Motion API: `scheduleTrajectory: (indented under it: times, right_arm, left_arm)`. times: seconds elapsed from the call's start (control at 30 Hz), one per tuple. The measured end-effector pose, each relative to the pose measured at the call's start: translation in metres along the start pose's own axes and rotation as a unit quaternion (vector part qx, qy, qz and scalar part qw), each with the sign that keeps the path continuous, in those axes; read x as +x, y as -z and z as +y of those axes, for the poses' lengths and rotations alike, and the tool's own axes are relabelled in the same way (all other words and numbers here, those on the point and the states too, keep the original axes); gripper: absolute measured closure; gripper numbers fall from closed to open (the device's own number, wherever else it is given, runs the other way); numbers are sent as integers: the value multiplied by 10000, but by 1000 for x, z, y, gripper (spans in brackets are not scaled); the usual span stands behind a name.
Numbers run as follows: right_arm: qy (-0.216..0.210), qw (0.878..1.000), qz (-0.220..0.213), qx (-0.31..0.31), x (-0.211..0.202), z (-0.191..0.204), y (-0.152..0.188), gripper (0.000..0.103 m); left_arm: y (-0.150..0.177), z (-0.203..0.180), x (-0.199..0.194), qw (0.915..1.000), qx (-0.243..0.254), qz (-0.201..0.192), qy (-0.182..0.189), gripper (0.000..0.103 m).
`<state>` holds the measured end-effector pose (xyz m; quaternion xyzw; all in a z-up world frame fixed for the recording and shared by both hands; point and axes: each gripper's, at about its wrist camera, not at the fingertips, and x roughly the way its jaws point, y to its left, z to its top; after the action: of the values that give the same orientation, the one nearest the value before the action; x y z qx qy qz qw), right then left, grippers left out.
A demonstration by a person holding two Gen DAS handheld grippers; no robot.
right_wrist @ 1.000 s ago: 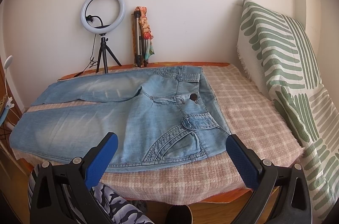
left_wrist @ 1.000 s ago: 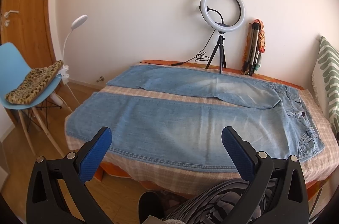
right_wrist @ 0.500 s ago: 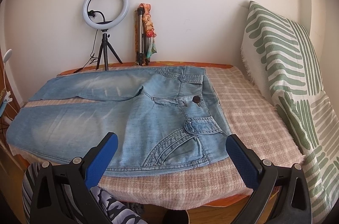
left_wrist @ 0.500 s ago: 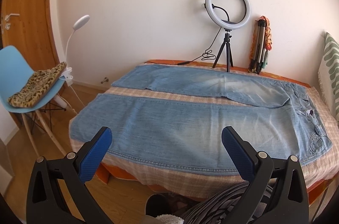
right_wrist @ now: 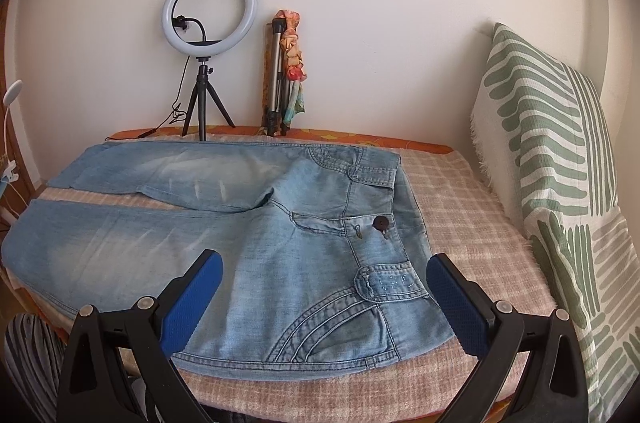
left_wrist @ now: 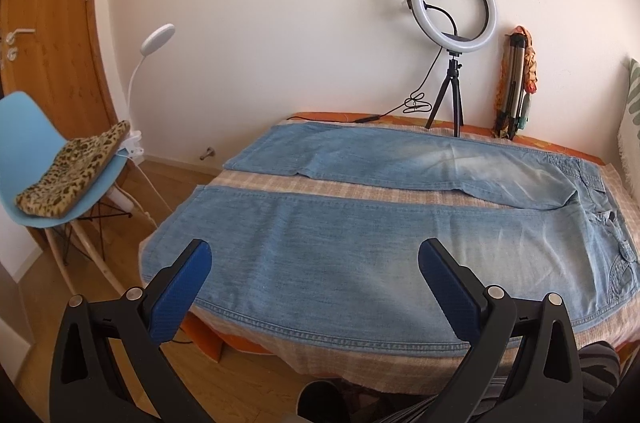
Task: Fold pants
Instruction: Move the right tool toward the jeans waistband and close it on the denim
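Light blue jeans [left_wrist: 360, 243] lie flat on a bed covered by a checked blanket [left_wrist: 360, 189], legs spread apart toward the left, waist at the right. The right wrist view shows the waist end [right_wrist: 320, 235] with a dark button [right_wrist: 381, 223]. My left gripper [left_wrist: 316, 283] is open and empty, hovering over the near leg close to the bed's front edge. My right gripper [right_wrist: 324, 297] is open and empty, above the near hip and pocket.
A ring light on a tripod [left_wrist: 454, 35] and a folded tripod [left_wrist: 516, 83] stand at the wall behind the bed. A green-striped pillow [right_wrist: 560, 183] leans at the right. A blue chair [left_wrist: 24, 151] with a leopard cushion, a white lamp [left_wrist: 156, 39] and a door stand left.
Both grippers have moved closer to the bed and slightly left along the jeans. The jaws stayed open. The jeans have not moved.
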<state>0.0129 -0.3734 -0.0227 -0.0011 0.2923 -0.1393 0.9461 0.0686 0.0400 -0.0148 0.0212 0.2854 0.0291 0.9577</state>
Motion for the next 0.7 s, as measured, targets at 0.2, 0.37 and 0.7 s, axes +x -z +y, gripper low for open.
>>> scheduleTrajectory:
  times: [0.2, 0.37, 0.7]
  right_arm:
    - [21, 9997, -122, -223, 14, 2, -27, 0]
    - [-64, 9992, -167, -357, 30, 6, -52, 0]
    - [-359, 9978, -53, -558, 74, 16, -101, 0]
  left_arm:
    - [-20, 8, 15, 9999, 69, -76, -78, 0]
    - [-34, 11, 31, 9999, 90, -42, -50, 0]
    - [-59, 8, 70, 9995, 289, 97, 26, 1]
